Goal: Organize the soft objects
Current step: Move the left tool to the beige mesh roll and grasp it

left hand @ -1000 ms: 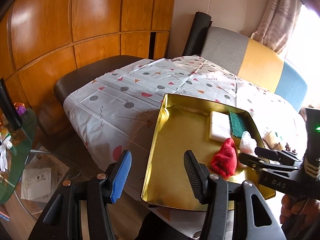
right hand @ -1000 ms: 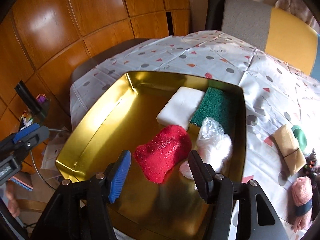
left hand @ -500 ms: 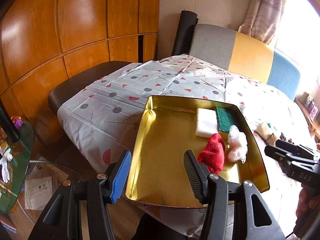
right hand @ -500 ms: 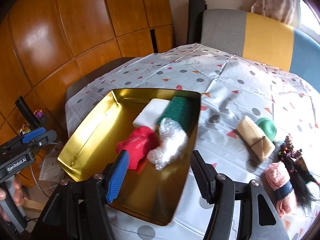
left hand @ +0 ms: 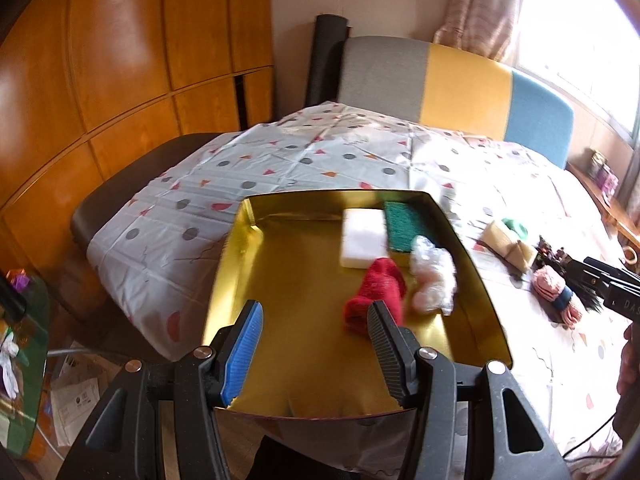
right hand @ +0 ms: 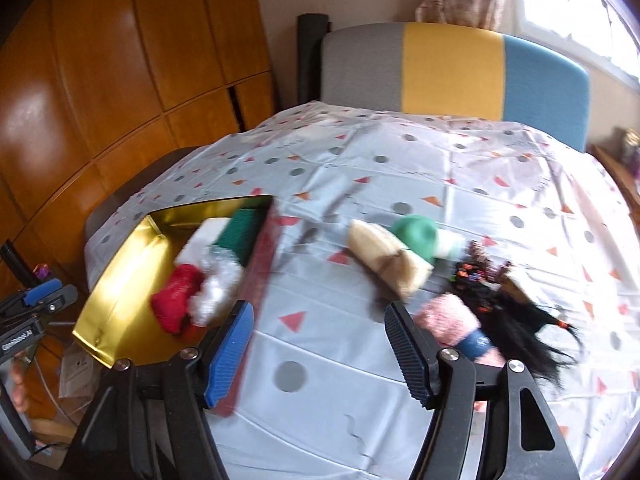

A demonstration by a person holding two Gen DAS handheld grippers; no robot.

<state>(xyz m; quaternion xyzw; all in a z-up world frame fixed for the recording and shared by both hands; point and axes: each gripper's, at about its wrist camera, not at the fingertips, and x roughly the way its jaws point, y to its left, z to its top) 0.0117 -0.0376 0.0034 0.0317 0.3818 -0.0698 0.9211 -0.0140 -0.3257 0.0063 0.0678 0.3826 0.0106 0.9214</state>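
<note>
Right tongs (right hand: 318,350) gape empty above the tablecloth (right hand: 400,168); left tongs (left hand: 316,344) spread, empty, over the gold tray (left hand: 304,280).

Bright daylight pours from the window (left hand: 580,32) at upper right, washing out the tablecloth (left hand: 520,184) nearby. The wooden panels (right hand: 80,80) show soft glare. The right wrist view is motion-blurred; fisheye curvature bends both views' dark edges.
</note>
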